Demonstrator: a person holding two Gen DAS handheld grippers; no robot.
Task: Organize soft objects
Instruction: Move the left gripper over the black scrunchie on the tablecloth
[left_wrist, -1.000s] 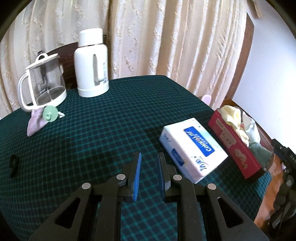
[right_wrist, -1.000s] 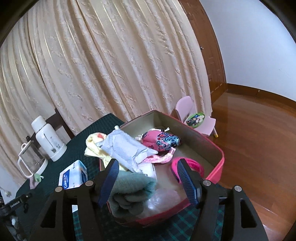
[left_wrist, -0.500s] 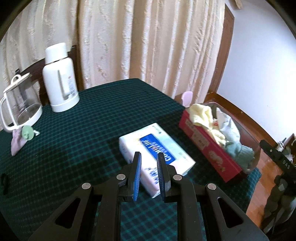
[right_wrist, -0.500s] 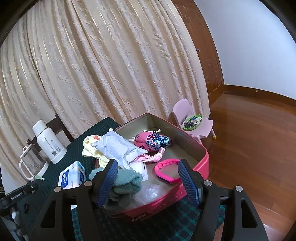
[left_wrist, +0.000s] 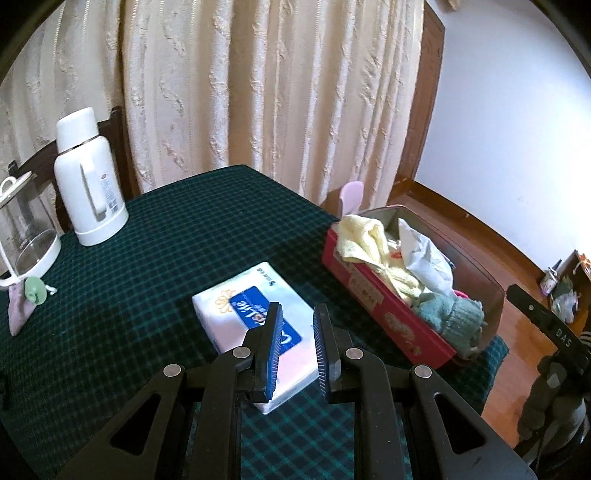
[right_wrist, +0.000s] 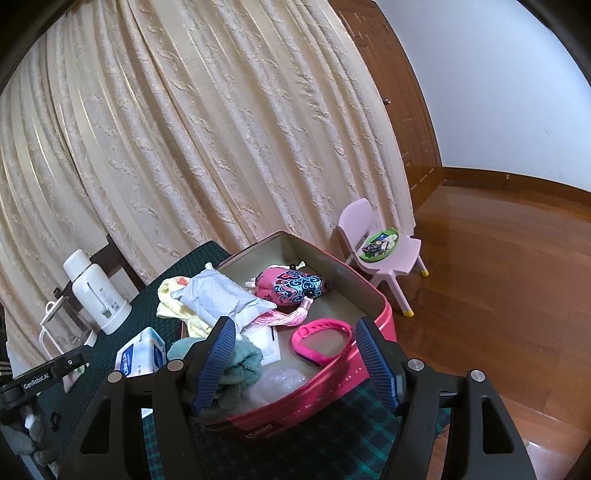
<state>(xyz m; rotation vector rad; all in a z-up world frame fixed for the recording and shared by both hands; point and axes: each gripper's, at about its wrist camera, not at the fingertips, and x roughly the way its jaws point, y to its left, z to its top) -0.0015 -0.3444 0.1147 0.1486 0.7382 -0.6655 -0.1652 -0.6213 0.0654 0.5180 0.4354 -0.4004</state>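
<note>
A white and blue tissue pack (left_wrist: 236, 314) lies flat on the green checked tablecloth (left_wrist: 147, 266); it also shows in the right wrist view (right_wrist: 142, 352). My left gripper (left_wrist: 297, 349) is open by a narrow gap, empty, and hovers over the pack's near end. A red box (left_wrist: 373, 295) at the table's right edge holds a yellow cloth (left_wrist: 364, 236), a grey-white pouch (right_wrist: 221, 299), a green knit item (right_wrist: 236, 365), a pink patterned pouch (right_wrist: 291, 282) and a pink band (right_wrist: 321, 339). My right gripper (right_wrist: 295, 360) is wide open and empty above the box's near wall (right_wrist: 314, 398).
A white thermos (left_wrist: 88, 184) and a glass kettle (left_wrist: 22, 236) stand at the table's far left, with a small lilac pouch and green tag (left_wrist: 26, 299) beside them. A pink child's chair (right_wrist: 380, 247) stands on the wooden floor beyond the box. Curtains hang behind.
My left gripper has swung right until it is over the tissue pack, its gap staying narrow. My right gripper has drawn back from the box and stayed wide open.
</note>
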